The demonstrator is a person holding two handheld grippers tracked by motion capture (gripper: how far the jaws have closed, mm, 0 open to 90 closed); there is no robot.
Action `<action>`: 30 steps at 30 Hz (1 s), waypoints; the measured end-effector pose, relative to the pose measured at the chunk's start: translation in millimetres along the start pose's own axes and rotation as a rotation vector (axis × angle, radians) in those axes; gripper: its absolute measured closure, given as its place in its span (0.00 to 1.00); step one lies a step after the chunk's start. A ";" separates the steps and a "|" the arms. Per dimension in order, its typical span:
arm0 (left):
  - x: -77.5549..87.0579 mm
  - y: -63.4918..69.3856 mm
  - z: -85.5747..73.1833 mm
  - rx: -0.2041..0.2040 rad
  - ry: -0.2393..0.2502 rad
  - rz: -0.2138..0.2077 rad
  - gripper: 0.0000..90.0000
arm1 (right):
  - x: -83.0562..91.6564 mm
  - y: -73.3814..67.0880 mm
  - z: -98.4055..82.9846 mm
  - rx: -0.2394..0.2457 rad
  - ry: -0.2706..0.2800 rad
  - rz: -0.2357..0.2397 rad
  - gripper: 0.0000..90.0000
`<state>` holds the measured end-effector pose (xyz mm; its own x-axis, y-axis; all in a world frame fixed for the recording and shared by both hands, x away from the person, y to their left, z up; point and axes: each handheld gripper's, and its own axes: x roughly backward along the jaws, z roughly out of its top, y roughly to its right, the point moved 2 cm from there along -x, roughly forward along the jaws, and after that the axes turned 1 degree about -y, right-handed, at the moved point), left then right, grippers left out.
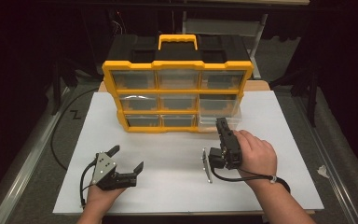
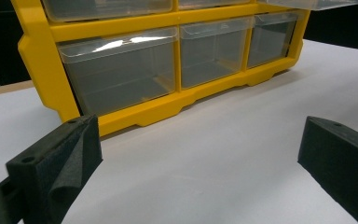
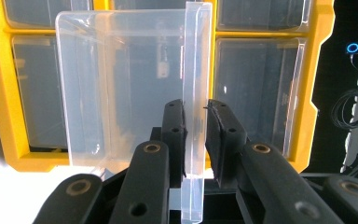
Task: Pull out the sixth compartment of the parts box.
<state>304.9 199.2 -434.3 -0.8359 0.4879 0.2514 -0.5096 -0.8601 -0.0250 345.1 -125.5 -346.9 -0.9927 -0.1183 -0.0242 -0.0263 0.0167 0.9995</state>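
Observation:
A yellow and black organizer with clear drawers in three rows stands at the back of the white table. The clear drawer at the right of the middle row is pulled out toward me. My right gripper, turned on its side in the right hand, is shut on that drawer's front lip. In the right gripper view the two black pads pinch the clear lip, with the drawer and the organizer's yellow frame behind. My left gripper rests near the front left, open, nothing between its jaws.
The other drawers sit pushed in and look empty. The white tabletop spreads between the two hands and the organizer. A black cable loops on the floor past the table's left edge. Dark surroundings lie beyond the table.

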 end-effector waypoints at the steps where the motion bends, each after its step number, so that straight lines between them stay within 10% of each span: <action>1: 0.0 -0.1 0.0 0.000 0.001 0.000 0.00 | 0.0 -0.3 -0.1 -0.004 0.000 0.000 0.88; 14: -0.2 0.1 -0.1 -0.001 0.002 -0.003 0.00 | 9.1 0.5 1.3 -0.018 0.040 0.063 0.68; 30: -0.4 1.5 -0.2 -0.005 0.008 -0.007 0.00 | 22.2 -60.4 -24.0 -0.034 0.030 0.215 0.55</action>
<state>304.4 197.8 -434.6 -0.8339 0.4952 0.2438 -0.5165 -0.8558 -0.0282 327.4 -153.0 -407.3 -0.9712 -0.1447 0.1893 0.1897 0.0109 0.9818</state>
